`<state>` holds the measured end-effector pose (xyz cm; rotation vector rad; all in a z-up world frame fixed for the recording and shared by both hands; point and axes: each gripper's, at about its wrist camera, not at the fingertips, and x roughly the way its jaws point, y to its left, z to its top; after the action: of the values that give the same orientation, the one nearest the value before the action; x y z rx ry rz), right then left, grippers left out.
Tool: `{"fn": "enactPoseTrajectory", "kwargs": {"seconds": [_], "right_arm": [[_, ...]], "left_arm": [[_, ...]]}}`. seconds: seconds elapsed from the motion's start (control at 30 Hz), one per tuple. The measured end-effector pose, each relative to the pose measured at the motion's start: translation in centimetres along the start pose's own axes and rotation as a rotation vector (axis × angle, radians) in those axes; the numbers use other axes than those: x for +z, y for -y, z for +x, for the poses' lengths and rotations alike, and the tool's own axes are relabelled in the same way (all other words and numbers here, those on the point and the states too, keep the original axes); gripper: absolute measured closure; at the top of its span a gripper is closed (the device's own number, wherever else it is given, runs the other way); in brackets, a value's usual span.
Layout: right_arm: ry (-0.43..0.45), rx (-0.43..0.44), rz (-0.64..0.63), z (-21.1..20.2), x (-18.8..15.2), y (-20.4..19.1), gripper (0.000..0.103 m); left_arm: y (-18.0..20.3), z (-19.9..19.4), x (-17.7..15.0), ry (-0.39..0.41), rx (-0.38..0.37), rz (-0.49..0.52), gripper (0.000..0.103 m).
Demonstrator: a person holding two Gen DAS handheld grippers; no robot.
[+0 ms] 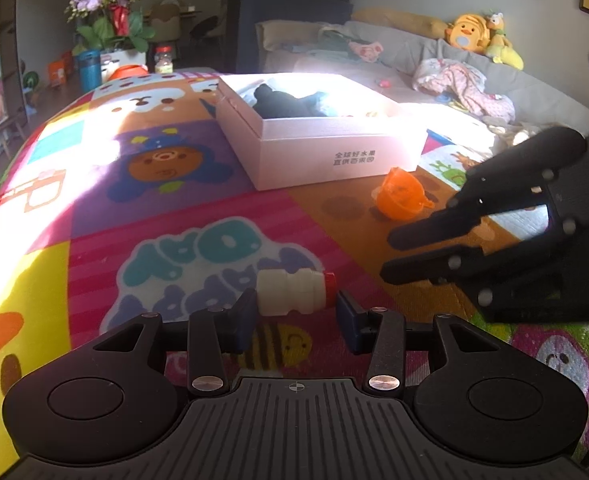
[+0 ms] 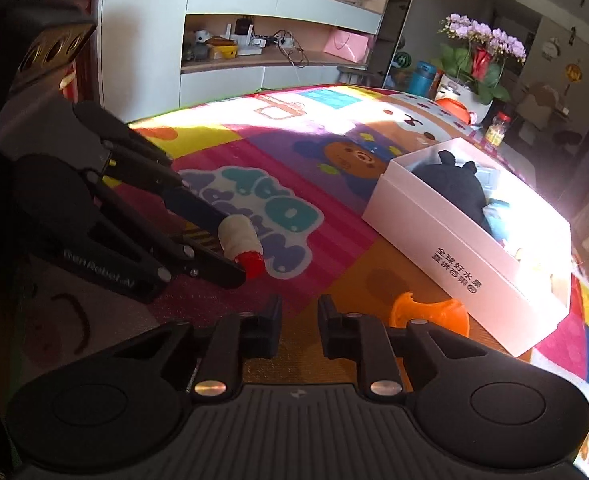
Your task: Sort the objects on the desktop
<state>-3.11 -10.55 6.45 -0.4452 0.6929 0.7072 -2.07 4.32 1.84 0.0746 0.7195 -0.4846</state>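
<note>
A small white bottle with a red cap [image 1: 292, 293] lies on its side on the colourful play mat [image 1: 174, 208]. My left gripper [image 1: 294, 320] is open, its fingers on either side of the bottle, just short of it. The right wrist view shows the bottle [image 2: 240, 240] between the left gripper's fingers. An orange plastic cup [image 1: 400, 194] lies tipped beside the white box [image 1: 318, 152]. My right gripper [image 2: 299, 328] is open and empty, hovering over the mat left of the orange cup [image 2: 430, 312]. The box [image 2: 466, 256] holds a dark plush toy [image 2: 460, 184].
A sofa [image 1: 414, 52] with clothes and yellow plush toys runs behind the mat. A flower pot [image 1: 114, 28], a blue bottle [image 1: 88, 70] and a jar [image 1: 163, 60] stand at the mat's far edge. Shelves [image 2: 278, 40] line the wall.
</note>
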Motion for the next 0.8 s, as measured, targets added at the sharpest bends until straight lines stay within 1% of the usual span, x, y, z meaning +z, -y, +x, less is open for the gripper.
{"fn": "enactPoseTrajectory", "kwargs": {"seconds": [0.1,0.17,0.23,0.33,0.4,0.5,0.63,0.8], "right_arm": [[-0.019,0.123,0.204,0.3,2.0,2.6,0.084],[-0.047,0.208,0.316,1.2,3.2,3.9,0.084],[-0.084,0.273,0.404,2.4,4.3,4.6,0.084],[-0.139,0.343,0.525,4.4,5.5,5.2,0.084],[-0.177,0.347,0.587,5.6,5.9,5.4,0.084],[-0.183,0.331,0.591,5.6,5.8,5.7,0.084],[-0.188,0.383,0.585,4.7,5.0,5.6,0.084],[-0.172,0.346,0.453,4.4,5.0,3.3,0.083]], "left_arm": [[0.2,-0.2,-0.4,0.003,-0.013,0.017,0.056],[0.4,-0.1,-0.6,0.005,-0.021,0.022,0.056],[0.5,-0.1,-0.9,0.010,-0.024,0.020,0.056],[0.4,-0.1,-1.2,0.020,-0.028,0.014,0.056],[0.4,-0.1,-1.3,0.027,-0.029,0.008,0.056],[0.2,-0.2,-1.4,0.036,-0.036,0.002,0.056],[-0.1,-0.2,-1.6,0.048,-0.051,-0.011,0.056],[-0.1,-0.3,-1.6,0.051,-0.054,-0.008,0.056]]}}
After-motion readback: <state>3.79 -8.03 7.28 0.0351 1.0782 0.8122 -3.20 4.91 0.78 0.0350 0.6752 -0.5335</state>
